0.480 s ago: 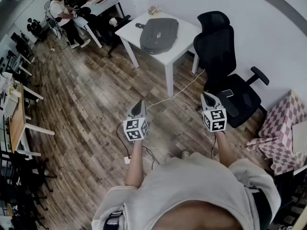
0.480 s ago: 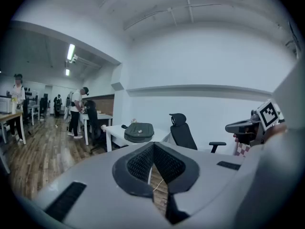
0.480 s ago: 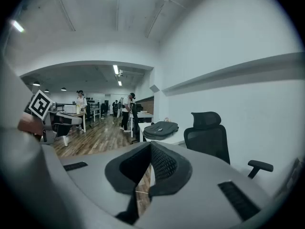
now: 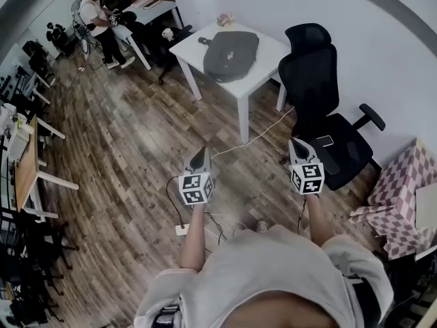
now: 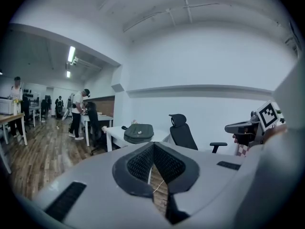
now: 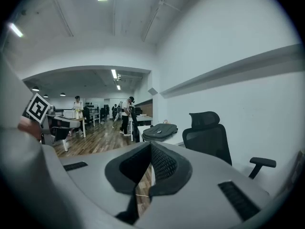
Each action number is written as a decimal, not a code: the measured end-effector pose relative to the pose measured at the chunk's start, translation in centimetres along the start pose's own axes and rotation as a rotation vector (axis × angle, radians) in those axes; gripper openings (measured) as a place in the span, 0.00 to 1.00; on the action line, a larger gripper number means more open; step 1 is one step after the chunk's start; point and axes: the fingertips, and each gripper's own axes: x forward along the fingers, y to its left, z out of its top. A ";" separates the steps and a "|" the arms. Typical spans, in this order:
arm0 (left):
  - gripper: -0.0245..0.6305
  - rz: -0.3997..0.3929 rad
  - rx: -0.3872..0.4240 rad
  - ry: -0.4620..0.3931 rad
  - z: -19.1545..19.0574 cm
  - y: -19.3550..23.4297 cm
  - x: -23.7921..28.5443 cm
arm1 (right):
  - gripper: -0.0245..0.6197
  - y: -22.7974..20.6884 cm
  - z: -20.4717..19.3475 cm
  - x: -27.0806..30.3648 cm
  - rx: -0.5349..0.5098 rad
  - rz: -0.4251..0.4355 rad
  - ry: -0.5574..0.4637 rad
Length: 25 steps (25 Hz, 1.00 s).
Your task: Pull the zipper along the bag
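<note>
Left claw [image 4: 200,151]: the jaws are pressed together with nothing between them. I hold it out over the wooden floor.
Right claw [image 4: 294,143]: it is also closed and empty, and held level beside the left one.
Bag [image 4: 231,55]: the dark bag lies flat on the white desk [image 4: 272,46], well ahead of both claws and out of reach.
Zipper: it is too small to make out from here, so I cannot tell where the pull sits.
Risk, cable [image 4: 253,137]: a white cable crosses the floor between my claws and the desk, and I judge my feet could snag it as I walk in.
Risk, office chair [image 4: 319,80]: it stands ahead of my right claw, just beside the desk, so a wide swing could knock it.
Risk, grasp: if I arrive with the jaws together, I would shove the bag instead of pinching the pull. The bag looks soft, and it may slide unless one claw pins it.
</note>
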 end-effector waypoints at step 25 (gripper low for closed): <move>0.08 0.040 -0.010 0.020 -0.9 -1.2 7.1 | 0.06 -3.3 -2.0 6.5 -0.004 0.079 0.028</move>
